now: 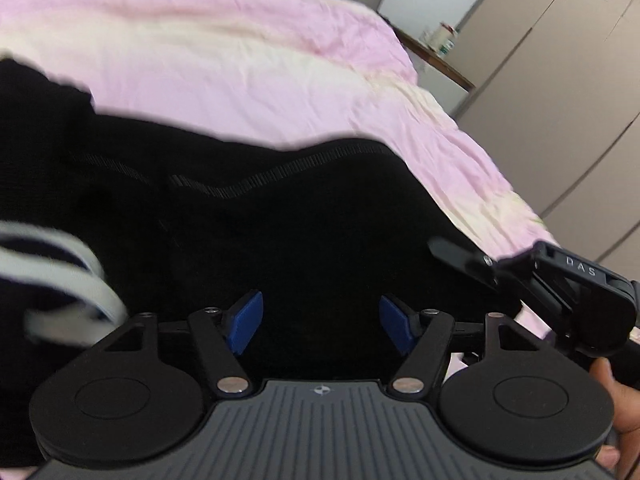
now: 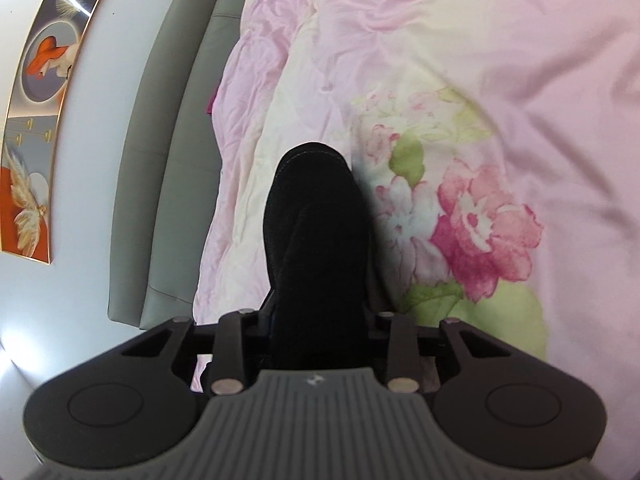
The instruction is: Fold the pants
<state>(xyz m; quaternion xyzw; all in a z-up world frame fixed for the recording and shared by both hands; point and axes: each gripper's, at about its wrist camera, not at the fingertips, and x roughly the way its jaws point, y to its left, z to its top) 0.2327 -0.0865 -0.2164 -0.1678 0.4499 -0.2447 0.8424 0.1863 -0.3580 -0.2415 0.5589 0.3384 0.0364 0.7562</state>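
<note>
The left gripper hangs with its 2 blue pads spread apart and nothing between them, directly above the black pants; the right gripper has its jaws closed on a bunch of the same black fabric, which runs forward from the jaws as a narrow hanging fold. The pants lie spread across the near part of the bed quilt, a ribbed seam crossing them; a white striped band at the left edge is blurred and cannot be identified. Likely risks: the thick bunch may slip from the right jaws if lifted quickly, and an unaided pull on 1 side would probably drag the garment askew, since the left gripper holds nothing. In the left view the right gripper sits near the left one, so the 2 tools could collide during a crossing move. Surroundings: a floral print on the quilt, a grey headboard, a wall picture, a bedside table with jars, and wardrobe doors; none stands in the working path.
</note>
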